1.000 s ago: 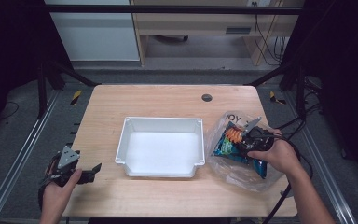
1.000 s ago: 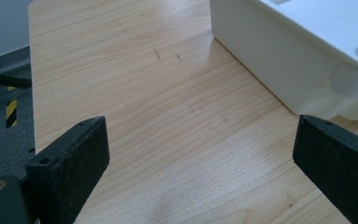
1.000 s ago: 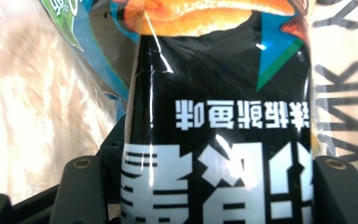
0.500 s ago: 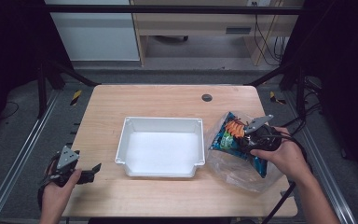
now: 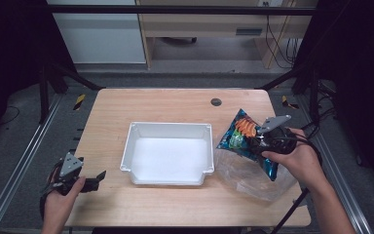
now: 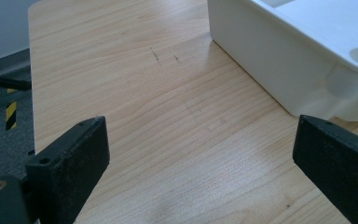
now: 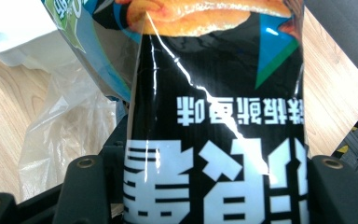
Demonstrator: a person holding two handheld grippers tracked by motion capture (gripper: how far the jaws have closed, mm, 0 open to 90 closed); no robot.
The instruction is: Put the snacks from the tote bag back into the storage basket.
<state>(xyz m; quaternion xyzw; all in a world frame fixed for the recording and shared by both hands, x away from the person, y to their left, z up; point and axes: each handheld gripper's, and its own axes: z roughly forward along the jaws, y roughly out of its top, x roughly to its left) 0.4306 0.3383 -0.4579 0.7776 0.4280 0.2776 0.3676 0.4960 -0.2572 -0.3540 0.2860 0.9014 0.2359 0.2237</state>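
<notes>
A blue and black snack bag (image 5: 241, 134) with orange print hangs tilted above the table's right side, just right of the white bin (image 5: 168, 153). My right gripper (image 5: 262, 141) is shut on the snack bag (image 7: 214, 116), whose lower part sits pinched between the two black jaws in the right gripper view. My left gripper (image 5: 97, 179) rests open near the front left corner, jaws wide over bare wood (image 6: 177, 130), pointing toward the bin (image 6: 307, 60). The bin's inside holds nothing.
A crumpled clear plastic bag (image 5: 253, 175) lies on the table under the right hand. A round dark grommet (image 5: 216, 102) sits near the table's far edge. Black frame posts flank the wooden table (image 5: 165, 105).
The right gripper lifted the snack bag up out of the clear plastic bag and carried it left toward the bin. The left gripper stayed still.
</notes>
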